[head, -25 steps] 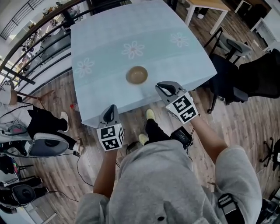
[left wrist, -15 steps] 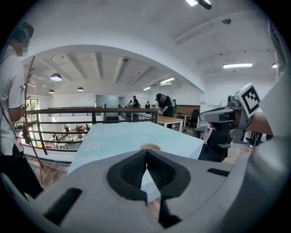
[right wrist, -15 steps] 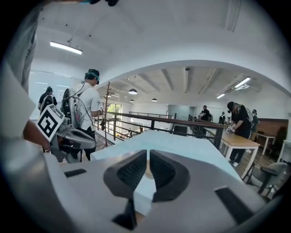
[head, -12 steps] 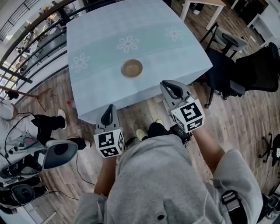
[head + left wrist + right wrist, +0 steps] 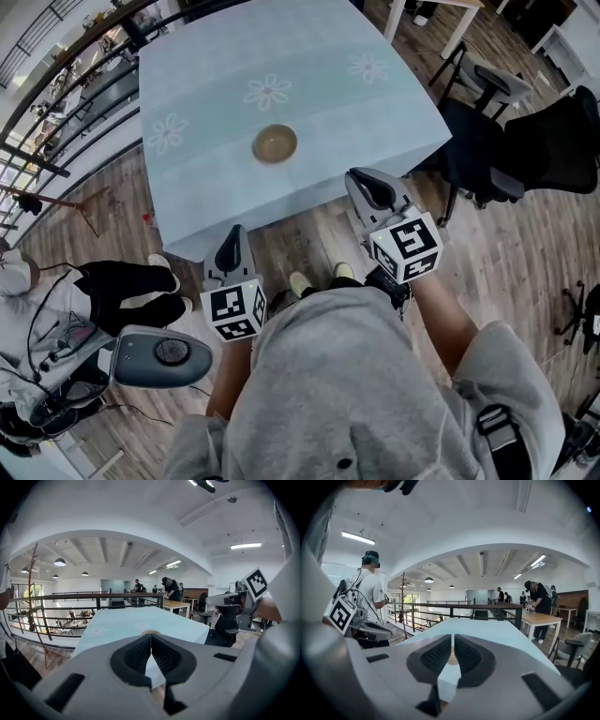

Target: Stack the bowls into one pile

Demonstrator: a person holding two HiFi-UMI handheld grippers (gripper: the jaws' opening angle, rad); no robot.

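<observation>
Near the middle of the desk (image 5: pixel 216 56) sits the brown bowl (image 5: pixel 275 143). Short of the near edge I hold the left gripper (image 5: pixel 234 234) and right gripper (image 5: pixel 367 183), both pressed together, pinching nothing.

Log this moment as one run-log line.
left tool shut, empty | right tool shut, empty | both short of table | tan bowl on table, untouched

Open-plan office: black railing (image 5: pixel 93 594), swivel chairs (image 5: pixel 548 155), wooden desks (image 5: pixel 543 618), strip lights (image 5: pixel 245 546), plank floor (image 5: pixel 525 253).
</observation>
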